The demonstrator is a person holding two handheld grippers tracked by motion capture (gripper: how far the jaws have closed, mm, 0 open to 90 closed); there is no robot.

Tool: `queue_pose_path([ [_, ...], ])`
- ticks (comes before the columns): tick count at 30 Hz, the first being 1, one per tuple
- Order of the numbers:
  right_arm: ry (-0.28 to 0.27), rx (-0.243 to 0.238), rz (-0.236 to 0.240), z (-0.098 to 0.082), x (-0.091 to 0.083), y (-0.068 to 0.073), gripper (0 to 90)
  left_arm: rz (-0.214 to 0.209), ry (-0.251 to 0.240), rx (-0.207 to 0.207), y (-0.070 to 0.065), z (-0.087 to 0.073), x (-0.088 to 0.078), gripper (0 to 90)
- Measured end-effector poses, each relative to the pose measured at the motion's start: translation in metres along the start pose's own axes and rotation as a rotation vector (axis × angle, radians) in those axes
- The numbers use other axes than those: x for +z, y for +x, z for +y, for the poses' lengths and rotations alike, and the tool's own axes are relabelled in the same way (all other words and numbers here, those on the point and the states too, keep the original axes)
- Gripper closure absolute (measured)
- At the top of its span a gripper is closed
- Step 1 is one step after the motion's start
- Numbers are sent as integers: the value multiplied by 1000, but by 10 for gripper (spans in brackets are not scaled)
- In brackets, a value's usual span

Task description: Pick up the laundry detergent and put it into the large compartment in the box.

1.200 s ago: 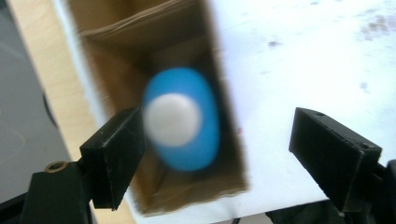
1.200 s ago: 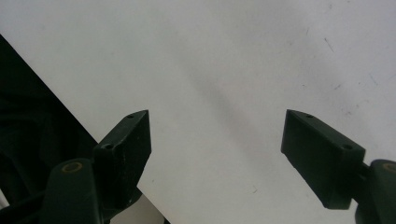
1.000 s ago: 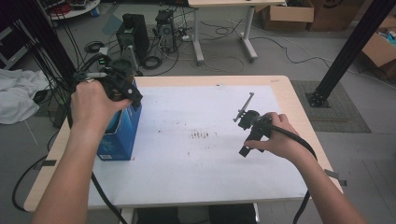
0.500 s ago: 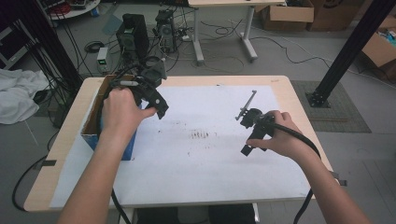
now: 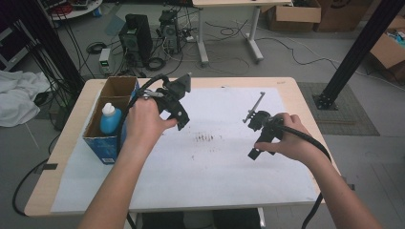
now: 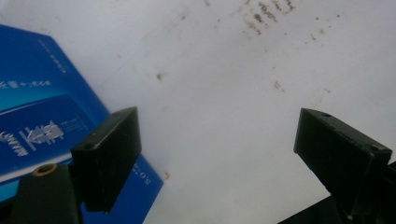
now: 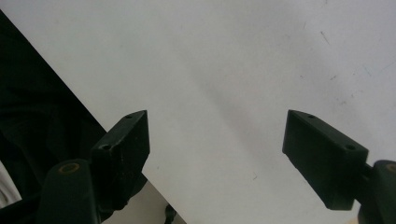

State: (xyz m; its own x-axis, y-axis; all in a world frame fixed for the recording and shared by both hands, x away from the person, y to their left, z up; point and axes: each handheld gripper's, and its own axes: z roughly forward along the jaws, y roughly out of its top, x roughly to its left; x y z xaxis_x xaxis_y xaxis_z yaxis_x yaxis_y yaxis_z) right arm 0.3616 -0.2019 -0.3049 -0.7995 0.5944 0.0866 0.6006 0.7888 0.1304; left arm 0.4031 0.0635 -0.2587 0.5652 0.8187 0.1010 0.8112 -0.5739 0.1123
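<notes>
1. Two hand-held grippers in play, both empty. Left hand-held gripper (image 5: 177,110) jaws spread wide, nothing between them; hovering over the white sheet (image 5: 215,157) just right of the blue box (image 5: 106,143). Same spread seen in the left gripper view (image 6: 217,140), with the box's blue printed side (image 6: 42,121) at lower left.
2. Right hand-held gripper (image 5: 255,136) also released, jaws wide apart in the right gripper view (image 7: 217,140); parked over the right half of the sheet, well apart from the box.
3. Thing in hand: blue bottle with white cap (image 5: 110,119). Standing inside the front compartment of the box, at the left edge of the surface (image 5: 71,143). Rear compartment (image 5: 119,87) looks empty.
4. Orientation: bottle upright, long axis vertical, cap pointing up. Box long axis running front to back along the surface's left edge.
5. Step, as a judgement: approach or reposition phase, no grasp made; left unit beside the box, not over the bottle.
6. Next move likely calls for: swing left unit back left over the front compartment, jaws pointing down, descend straddling cap or neck, close. Tight clearance against the cardboard walls; risk of snagging the rim or tipping the box.
</notes>
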Motion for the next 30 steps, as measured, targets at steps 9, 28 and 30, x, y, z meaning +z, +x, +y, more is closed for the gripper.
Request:
queue_pose_path([
  [9,-5,-1,-1,-3,-1,0,231,4,8,32,-12,6,4,157],
  [28,-18,2,-1,-6,-1,0,229,23,12,28,-18,8,5,156],
  [30,-12,1,2,-6,-1,1,229,25,14,29,-18,7,5,155],
])
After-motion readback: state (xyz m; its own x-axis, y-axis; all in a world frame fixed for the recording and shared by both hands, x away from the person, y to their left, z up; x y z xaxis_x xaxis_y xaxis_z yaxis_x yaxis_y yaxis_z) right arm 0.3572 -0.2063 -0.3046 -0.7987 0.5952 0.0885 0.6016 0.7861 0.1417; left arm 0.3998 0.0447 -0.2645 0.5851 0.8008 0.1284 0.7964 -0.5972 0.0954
